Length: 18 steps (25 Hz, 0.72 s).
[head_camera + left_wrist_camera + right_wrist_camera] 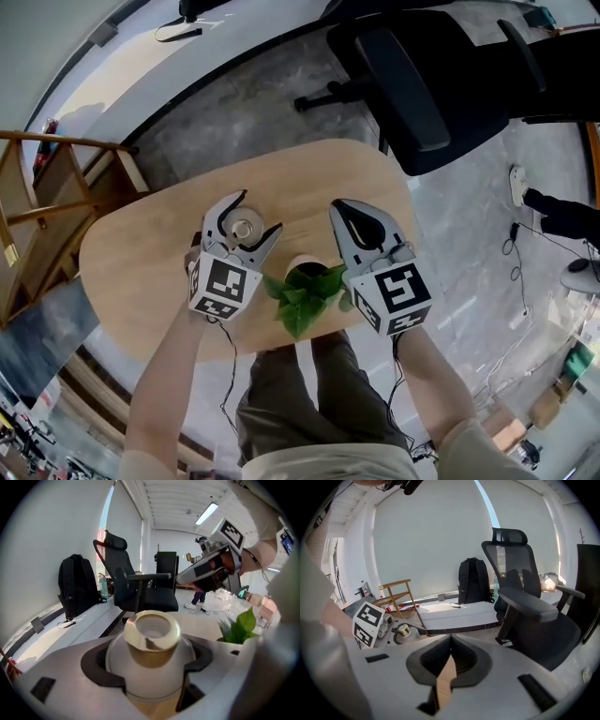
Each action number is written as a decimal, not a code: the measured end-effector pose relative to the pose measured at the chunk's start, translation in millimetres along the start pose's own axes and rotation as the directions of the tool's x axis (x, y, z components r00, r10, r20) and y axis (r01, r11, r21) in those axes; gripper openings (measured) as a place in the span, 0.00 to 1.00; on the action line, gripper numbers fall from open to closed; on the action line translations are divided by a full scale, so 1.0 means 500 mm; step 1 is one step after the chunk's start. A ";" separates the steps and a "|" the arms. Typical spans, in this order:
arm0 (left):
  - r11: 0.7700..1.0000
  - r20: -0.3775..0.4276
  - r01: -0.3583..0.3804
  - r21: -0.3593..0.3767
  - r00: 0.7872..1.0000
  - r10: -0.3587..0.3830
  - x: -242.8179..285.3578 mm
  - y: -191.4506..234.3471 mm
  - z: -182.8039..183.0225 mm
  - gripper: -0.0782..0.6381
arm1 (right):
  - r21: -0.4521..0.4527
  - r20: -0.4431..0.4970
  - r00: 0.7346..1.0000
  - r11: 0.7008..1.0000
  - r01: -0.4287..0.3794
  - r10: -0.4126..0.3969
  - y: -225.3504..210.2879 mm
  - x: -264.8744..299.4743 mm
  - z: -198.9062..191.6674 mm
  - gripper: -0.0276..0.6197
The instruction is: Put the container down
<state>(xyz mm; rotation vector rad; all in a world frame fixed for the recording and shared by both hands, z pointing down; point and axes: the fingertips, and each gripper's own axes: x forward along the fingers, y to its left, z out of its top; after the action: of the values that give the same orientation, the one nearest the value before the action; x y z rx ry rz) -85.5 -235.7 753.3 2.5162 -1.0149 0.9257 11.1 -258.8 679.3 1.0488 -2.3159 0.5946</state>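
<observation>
The table (131, 262) is pale wood, matt and smooth. The container (152, 677) has a smooth, white, softly glossy body and a shiny brass-coloured neck. The left gripper (257, 214) and right gripper (336, 204) look matt grey plastic.

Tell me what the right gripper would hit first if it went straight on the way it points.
Nothing close: the right gripper points over bare table toward its far edge. Beyond that edge the black office chair looks nearest, a little right of the line, though depth is hard to judge.
</observation>
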 end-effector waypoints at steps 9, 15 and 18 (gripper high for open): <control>0.999 -0.075 0.036 -0.032 0.996 -0.039 0.098 -0.020 -0.131 0.58 | 0.011 -0.085 0.995 0.999 -0.042 0.043 0.008 0.041 -0.111 0.04; 0.999 -0.051 0.035 0.021 0.998 -0.034 0.131 -0.042 -0.166 0.58 | 0.113 -0.068 0.997 0.993 -0.033 0.041 0.000 0.046 -0.136 0.04; 0.999 -0.035 0.037 0.023 0.999 -0.037 0.142 -0.046 -0.174 0.58 | 0.141 -0.075 0.996 0.990 -0.027 0.038 -0.003 0.051 -0.151 0.04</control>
<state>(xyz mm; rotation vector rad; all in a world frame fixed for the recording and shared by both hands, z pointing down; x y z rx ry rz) -70.4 -216.0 865.1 2.5207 -0.9493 0.9724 18.7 -229.9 753.1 1.0334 -2.2537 0.8064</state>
